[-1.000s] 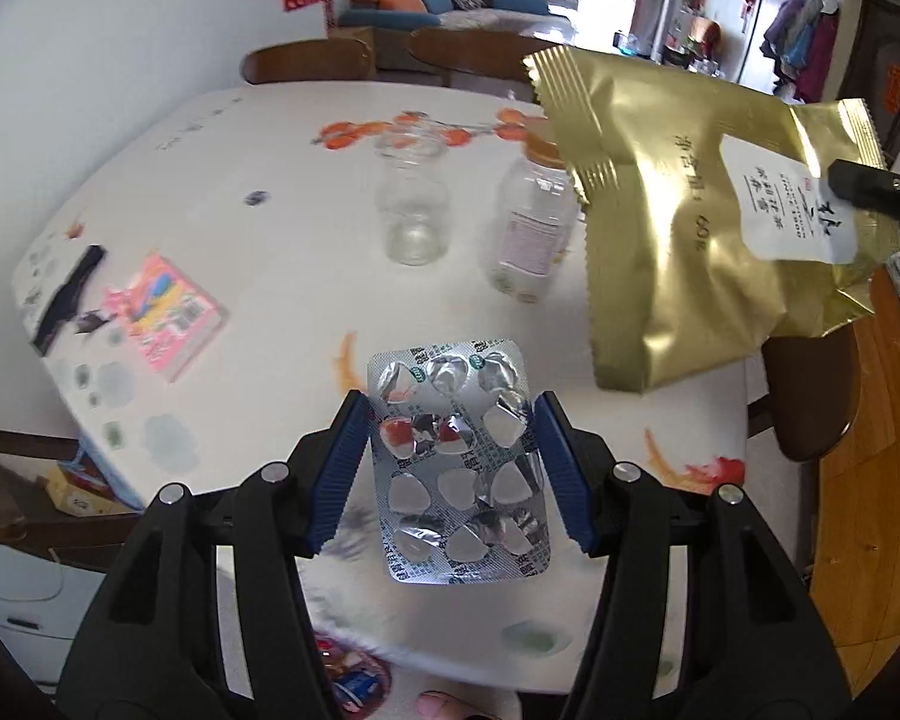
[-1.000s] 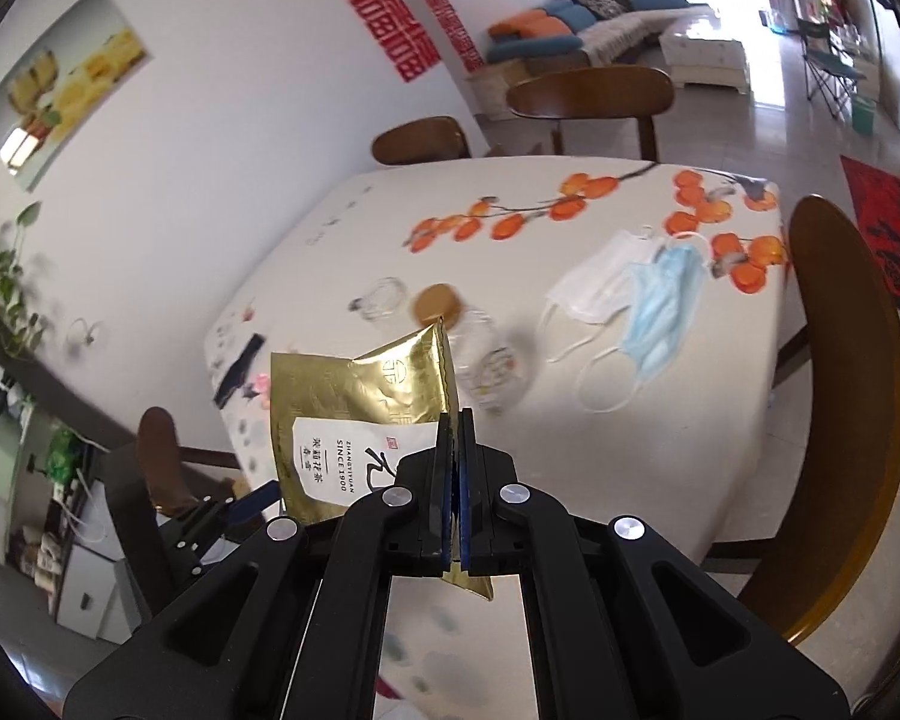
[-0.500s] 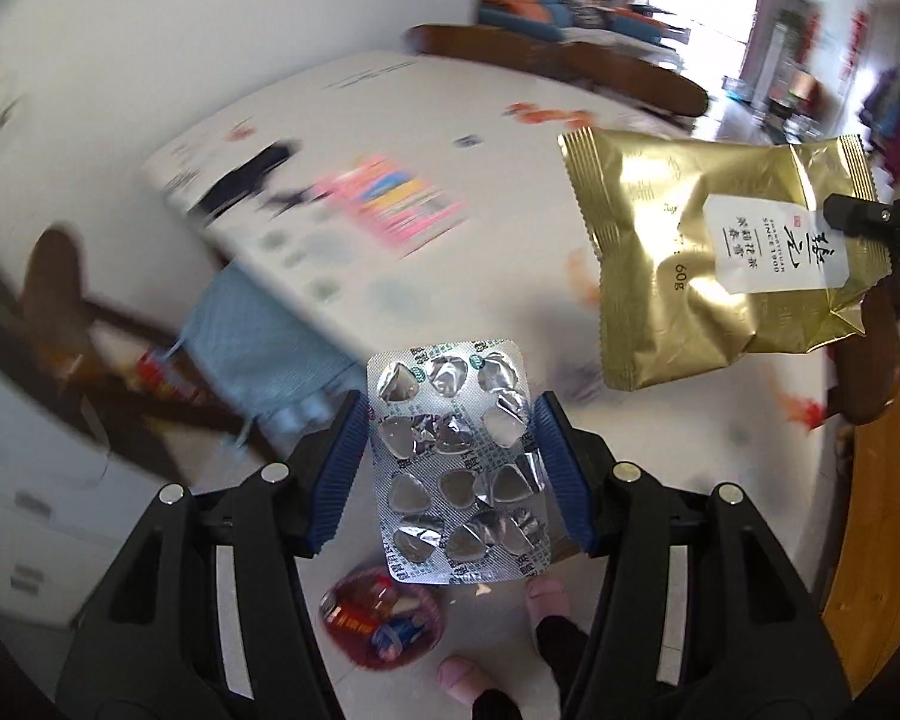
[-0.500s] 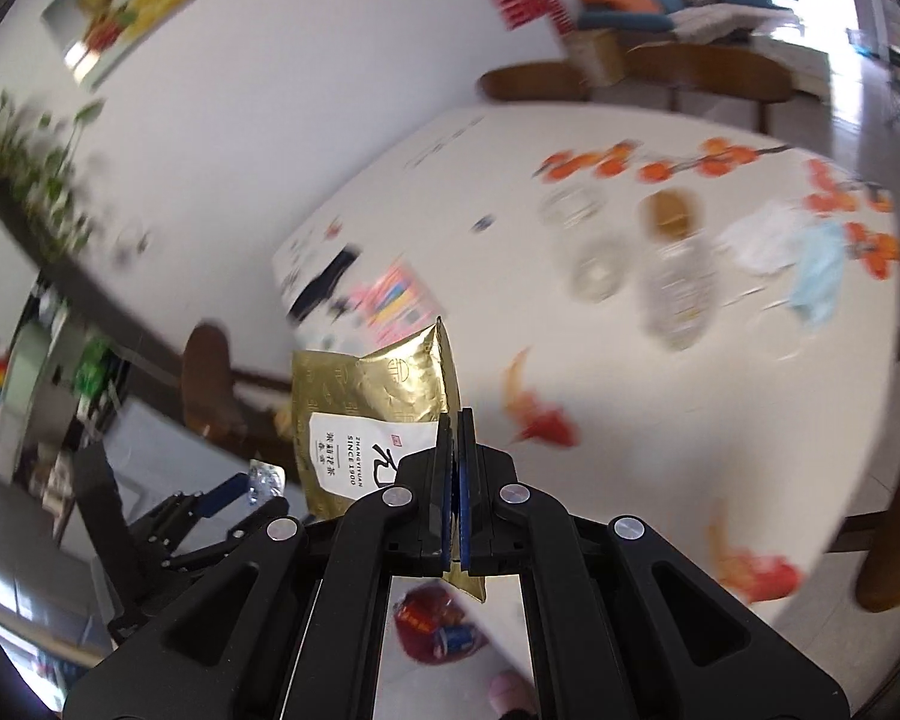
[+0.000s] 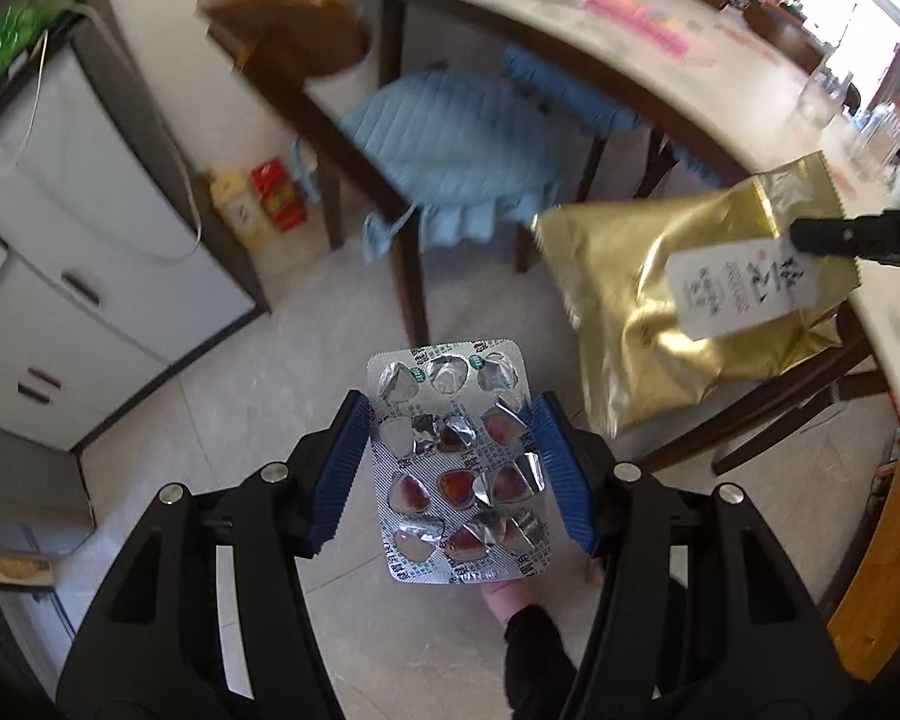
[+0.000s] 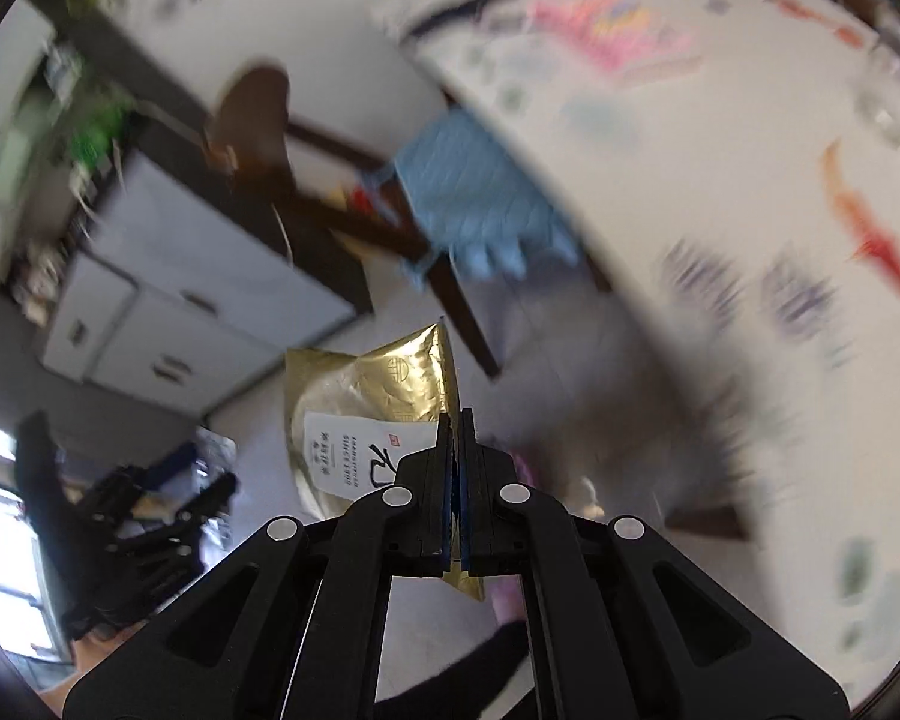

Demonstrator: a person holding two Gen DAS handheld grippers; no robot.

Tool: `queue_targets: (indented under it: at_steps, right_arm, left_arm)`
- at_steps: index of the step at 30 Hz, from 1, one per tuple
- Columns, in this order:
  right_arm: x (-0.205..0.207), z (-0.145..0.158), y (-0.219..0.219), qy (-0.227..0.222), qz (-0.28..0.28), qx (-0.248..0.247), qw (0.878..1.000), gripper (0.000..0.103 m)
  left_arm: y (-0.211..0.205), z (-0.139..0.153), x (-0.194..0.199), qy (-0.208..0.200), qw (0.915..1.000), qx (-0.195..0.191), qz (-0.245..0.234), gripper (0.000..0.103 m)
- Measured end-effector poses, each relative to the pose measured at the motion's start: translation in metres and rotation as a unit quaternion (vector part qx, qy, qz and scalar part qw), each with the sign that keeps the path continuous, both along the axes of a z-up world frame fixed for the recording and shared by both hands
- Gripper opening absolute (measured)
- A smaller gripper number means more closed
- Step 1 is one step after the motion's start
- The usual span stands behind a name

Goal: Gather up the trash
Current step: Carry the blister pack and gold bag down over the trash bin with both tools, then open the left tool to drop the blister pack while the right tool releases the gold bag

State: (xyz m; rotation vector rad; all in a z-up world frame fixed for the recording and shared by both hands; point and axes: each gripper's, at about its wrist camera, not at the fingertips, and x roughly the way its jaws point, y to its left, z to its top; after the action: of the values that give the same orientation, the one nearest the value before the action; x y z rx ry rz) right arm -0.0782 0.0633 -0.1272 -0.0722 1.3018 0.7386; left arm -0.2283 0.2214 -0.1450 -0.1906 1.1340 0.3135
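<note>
Left gripper (image 5: 450, 468) clamped on blister pack (image 5: 457, 462); right gripper (image 6: 455, 420) pinching gold pouch (image 6: 372, 396), above floor.

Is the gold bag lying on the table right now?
No, the gold bag hangs in the air, pinched by the right gripper beside the table.

Crinkled foil blister pack (image 5: 459, 468); glossy gold foil bag (image 5: 684, 312)

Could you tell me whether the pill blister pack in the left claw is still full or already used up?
Mostly used: the blister pack shows torn, crumpled foil over most pockets; whether any pill remains, I cannot tell.
</note>
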Motion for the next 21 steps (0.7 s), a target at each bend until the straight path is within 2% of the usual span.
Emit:
queue_targets:
  at_steps: [3, 9, 15, 17, 20, 21]
  right_arm:
    - [-0.019, -0.055, 0.026, 0.024, 0.022, -0.037, 0.999, 0.002]
    - [-0.041, -0.177, 0.059, 0.069, 0.053, -0.109, 0.990, 0.002]
    - [-0.052, -0.300, 0.089, 0.120, 0.057, -0.140, 0.981, 0.002]
    - [-0.054, -0.338, 0.098, 0.148, 0.057, -0.136, 0.978, 0.002]
    - [-0.055, -0.378, 0.110, 0.155, 0.067, -0.136, 0.976, 0.007]
    - [-0.054, -0.393, 0.110, 0.174, 0.062, -0.135, 0.973, 0.015]
  left_arm:
    - [0.010, -0.044, -0.005, 0.023, 0.9995, -0.019, 0.003, 0.055]
    - [0.010, -0.114, -0.002, 0.035, 0.9984, -0.044, 0.002, 0.055]
    - [0.015, -0.204, 0.002, 0.049, 0.9964, -0.069, -0.007, 0.055]
    - [0.015, -0.228, 0.000, 0.060, 0.9958, -0.069, -0.008, 0.055]
    - [0.018, -0.262, 0.001, 0.068, 0.9954, -0.066, -0.015, 0.055]
    - [0.019, -0.268, 0.000, 0.072, 0.9951, -0.067, -0.016, 0.055]
